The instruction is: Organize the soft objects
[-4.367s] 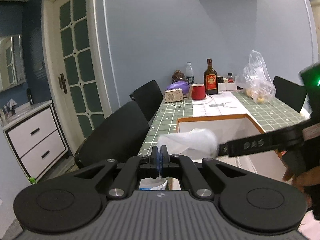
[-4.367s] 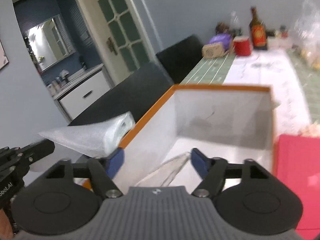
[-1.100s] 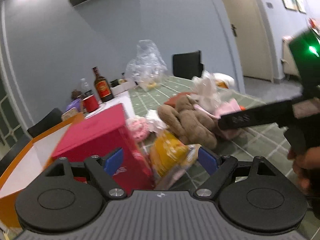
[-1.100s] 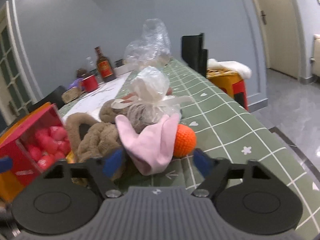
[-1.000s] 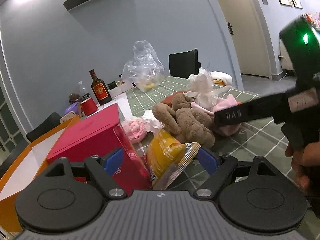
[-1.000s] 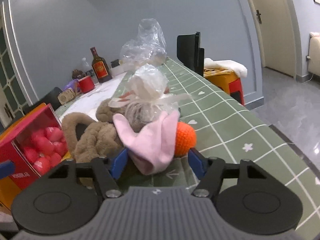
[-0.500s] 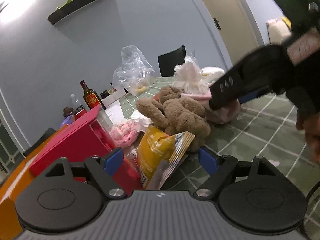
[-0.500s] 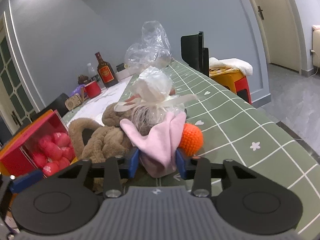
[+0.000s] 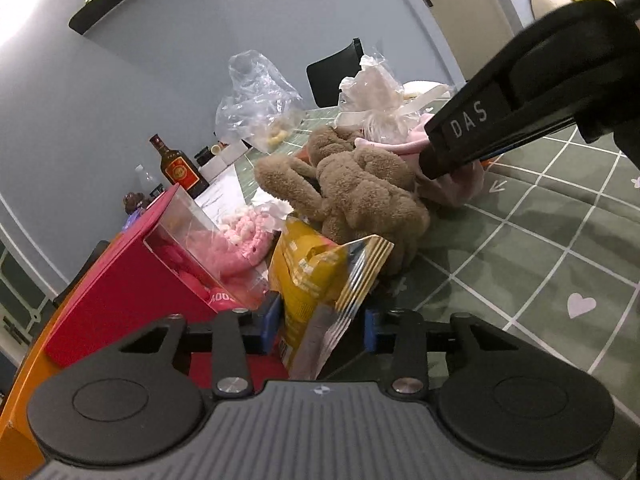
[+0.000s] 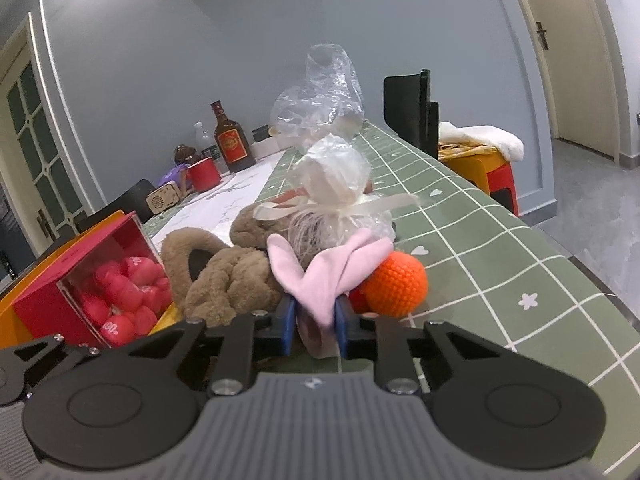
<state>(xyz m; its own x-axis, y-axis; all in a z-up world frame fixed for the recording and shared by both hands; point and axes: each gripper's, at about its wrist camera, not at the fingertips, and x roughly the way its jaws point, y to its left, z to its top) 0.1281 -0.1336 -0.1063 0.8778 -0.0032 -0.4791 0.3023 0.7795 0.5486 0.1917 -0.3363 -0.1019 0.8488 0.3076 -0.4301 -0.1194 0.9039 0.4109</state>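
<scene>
Left hand-held gripper (image 9: 320,330): jaws just closing around the yellow snack bag (image 9: 320,276).
Right hand-held gripper (image 10: 316,326): marked "DAS", squeezing the pink cloth (image 10: 324,276).
Red box (image 10: 100,296): "00" readable.

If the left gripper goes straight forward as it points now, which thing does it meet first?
Probably the yellow snack bag: it already stands between the fingers of the left gripper, whose jaws have just been closing. Behind it lies the brown plush toy, though depth is unclear.

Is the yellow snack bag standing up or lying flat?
Standing up, tipped a bit. The yellow snack bag rises on its end between the left hand-held gripper pads, its crimped edge pointing up.
</scene>
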